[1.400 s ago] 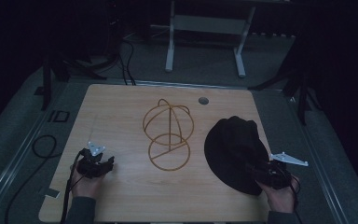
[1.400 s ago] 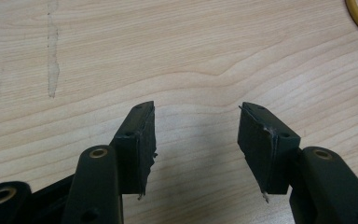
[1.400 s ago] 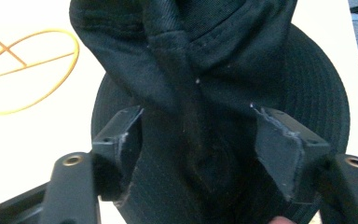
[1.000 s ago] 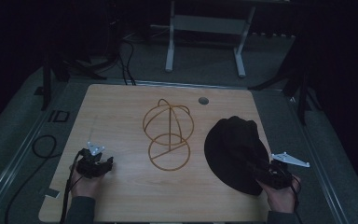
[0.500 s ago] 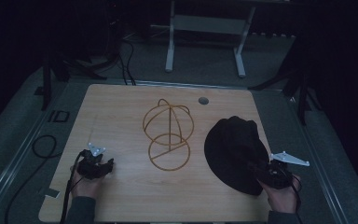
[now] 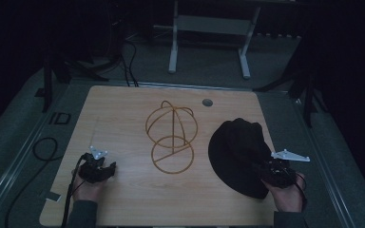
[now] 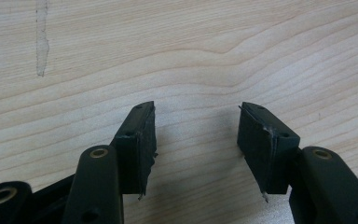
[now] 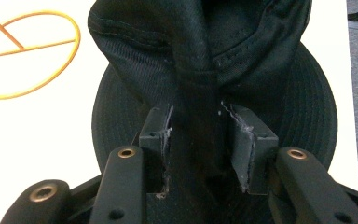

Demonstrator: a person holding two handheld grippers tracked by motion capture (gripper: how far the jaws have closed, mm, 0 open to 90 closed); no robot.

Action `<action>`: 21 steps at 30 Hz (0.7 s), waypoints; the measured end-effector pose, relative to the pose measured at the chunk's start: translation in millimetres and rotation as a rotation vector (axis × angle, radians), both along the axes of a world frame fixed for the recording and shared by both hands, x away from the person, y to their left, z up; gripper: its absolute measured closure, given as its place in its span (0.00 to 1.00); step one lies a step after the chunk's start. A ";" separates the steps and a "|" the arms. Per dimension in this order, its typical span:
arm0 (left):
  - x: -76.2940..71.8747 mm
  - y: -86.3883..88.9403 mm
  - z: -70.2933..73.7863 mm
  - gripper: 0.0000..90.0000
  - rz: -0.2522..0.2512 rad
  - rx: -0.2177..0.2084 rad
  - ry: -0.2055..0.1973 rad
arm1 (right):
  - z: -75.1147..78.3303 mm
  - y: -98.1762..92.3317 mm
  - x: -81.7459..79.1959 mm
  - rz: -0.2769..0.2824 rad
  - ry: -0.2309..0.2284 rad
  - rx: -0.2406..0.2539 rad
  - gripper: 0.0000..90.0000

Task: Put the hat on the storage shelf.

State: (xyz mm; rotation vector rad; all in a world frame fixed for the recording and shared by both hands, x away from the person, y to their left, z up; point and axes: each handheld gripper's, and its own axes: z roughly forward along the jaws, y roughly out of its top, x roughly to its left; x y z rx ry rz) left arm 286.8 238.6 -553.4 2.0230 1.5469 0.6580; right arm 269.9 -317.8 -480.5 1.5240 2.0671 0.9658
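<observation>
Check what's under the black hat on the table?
The black hat lies straight on the wooden table, beside the wire stand. Its brim hides whatever lies beneath. The right gripper pinches a fold of its crown, its jaws having just closed.

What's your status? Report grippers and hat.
Right gripper fingers just closing, pinching the black hat. Left gripper open, idle on table. Wire hat stand unobstructed.
</observation>
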 end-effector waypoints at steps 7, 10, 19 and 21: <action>-0.3 0.3 -0.2 0.53 -0.001 -0.003 -0.001 | 4.4 4.4 7.4 0.026 0.023 -0.035 0.69; -0.2 0.6 -0.3 0.53 -0.002 -0.008 0.000 | 5.5 5.1 9.3 0.030 0.028 -0.041 0.70; -0.8 1.4 -0.5 0.53 -0.005 -0.012 -0.002 | 15.1 7.6 25.0 0.055 0.077 -0.094 0.68; -0.9 1.7 -0.6 0.53 -0.005 -0.013 -0.002 | 15.4 8.1 27.1 0.060 0.084 -0.103 0.67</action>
